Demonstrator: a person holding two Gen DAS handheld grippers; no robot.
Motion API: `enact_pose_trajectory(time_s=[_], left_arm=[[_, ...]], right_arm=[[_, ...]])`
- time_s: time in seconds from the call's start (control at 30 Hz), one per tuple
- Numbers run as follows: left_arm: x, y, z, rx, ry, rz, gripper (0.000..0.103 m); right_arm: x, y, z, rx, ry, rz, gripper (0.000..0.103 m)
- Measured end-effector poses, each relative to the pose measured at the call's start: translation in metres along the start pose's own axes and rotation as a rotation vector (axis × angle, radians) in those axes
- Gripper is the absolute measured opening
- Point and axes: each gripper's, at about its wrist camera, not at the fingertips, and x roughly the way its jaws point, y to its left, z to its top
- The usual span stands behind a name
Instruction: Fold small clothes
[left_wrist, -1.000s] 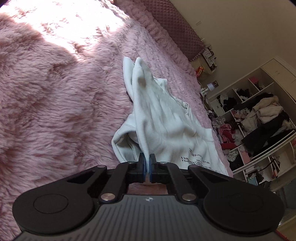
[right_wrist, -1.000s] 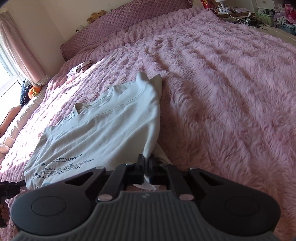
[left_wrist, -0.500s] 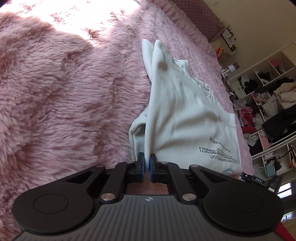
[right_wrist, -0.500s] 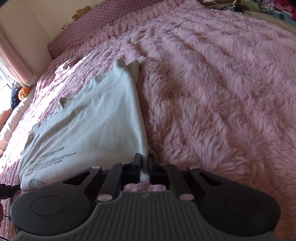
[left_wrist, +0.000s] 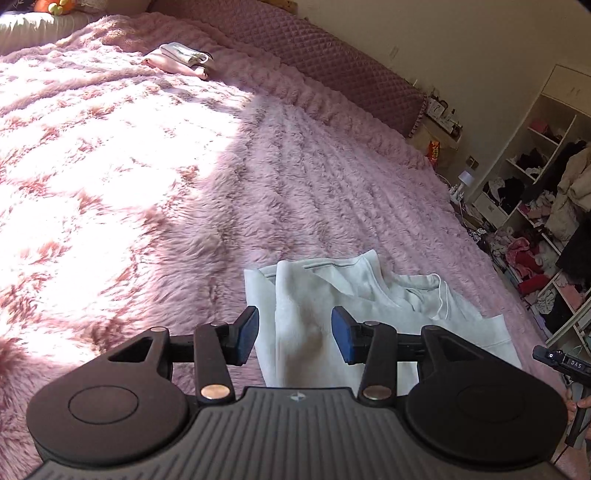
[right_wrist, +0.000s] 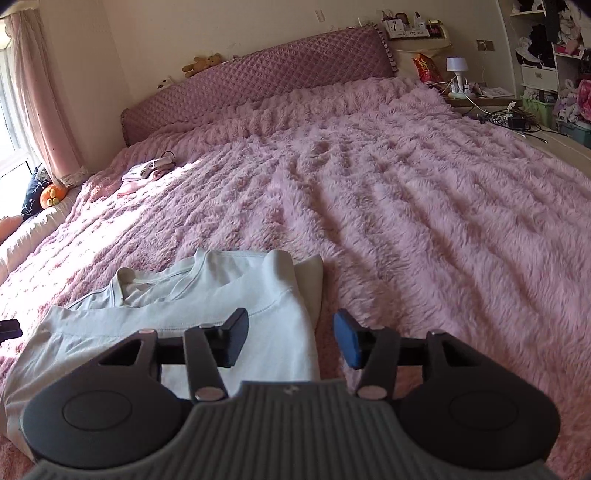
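A fluffy pink blanket (right_wrist: 406, 206) covers the bed, sunlit on its left side. A quilted mauve headboard (right_wrist: 258, 85) runs along the far edge, a teddy bear (right_wrist: 203, 63) sitting on top. A white lamp (right_wrist: 457, 68) and red snack bag (right_wrist: 424, 68) stand far right, beside cluttered shelves (left_wrist: 532, 206)

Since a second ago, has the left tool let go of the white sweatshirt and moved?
Yes. The left tool is opening, its pads clear of the white sweatshirt, and it now looks up the pink blanket toward the headboard.
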Motion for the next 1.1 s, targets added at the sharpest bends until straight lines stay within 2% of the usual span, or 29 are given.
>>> enact_pose_trajectory(time_s=[0.07,0.17,0.27,0.3,0.33,0.37,0.4,0.57,0.6,0.7,0.83,0.9,0.93,0.97,1.03,1.1], left_arm=[[0.019,0.000,0.001,-0.025,0.023,-0.003,0.052],[0.035,-0.002,-0.002,-0.031,0.044,-0.019,0.057],[0.040,-0.004,-0.006,0.002,0.037,-0.025,0.057],[0.041,-0.005,-0.006,0.009,0.034,-0.034,0.053],[0.040,-0.006,-0.007,0.021,0.030,-0.023,0.036],[0.040,-0.007,-0.007,0.036,0.026,-0.004,0.012],[0.038,-0.007,-0.007,0.047,0.022,0.004,0.011],[0.023,-0.021,-0.004,0.101,-0.108,0.041,0.010],[0.027,-0.019,-0.004,0.087,-0.097,0.051,0.010],[0.054,-0.011,-0.004,0.059,0.003,0.088,0.011],[0.063,-0.009,-0.002,0.080,0.038,0.103,0.019],[0.055,-0.009,0.002,0.079,0.039,0.094,0.021],[0.046,-0.011,0.003,0.082,0.025,0.104,0.028],[0.038,-0.014,0.003,0.090,0.015,0.115,0.030],[0.016,-0.021,0.000,0.102,-0.004,0.102,0.032],[-0.010,-0.029,-0.011,0.111,-0.004,0.045,0.041]], right_arm=[[0.021,0.004,0.010,-0.006,-0.006,-0.014,0.056],[0.051,0.007,0.020,-0.015,0.009,-0.029,0.056],[0.073,0.012,0.022,-0.032,0.024,-0.025,0.056],[0.080,0.014,0.021,-0.036,0.032,-0.022,0.053],[0.084,0.015,0.020,-0.032,0.056,-0.009,0.045],[0.090,0.015,0.019,-0.029,0.083,0.009,0.006],[0.092,0.017,0.018,-0.036,0.092,-0.005,0.003],[0.082,0.015,0.019,0.008,0.008,0.000,0.003],[0.082,0.014,0.019,0.010,0.003,-0.006,0.003],[0.093,0.012,0.015,0.021,0.040,-0.041,0.003],[0.105,0.010,0.008,0.020,0.069,-0.093,0.005],[0.100,0.010,0.009,0.022,0.055,-0.105,0.022],[0.093,0.012,0.010,0.016,0.037,-0.111,0.027],[0.084,0.014,0.011,0.012,0.015,-0.113,0.031],[0.058,0.016,0.010,0.016,-0.020,-0.049,0.031],[0.029,0.021,0.005,0.017,-0.031,0.017,0.031]])
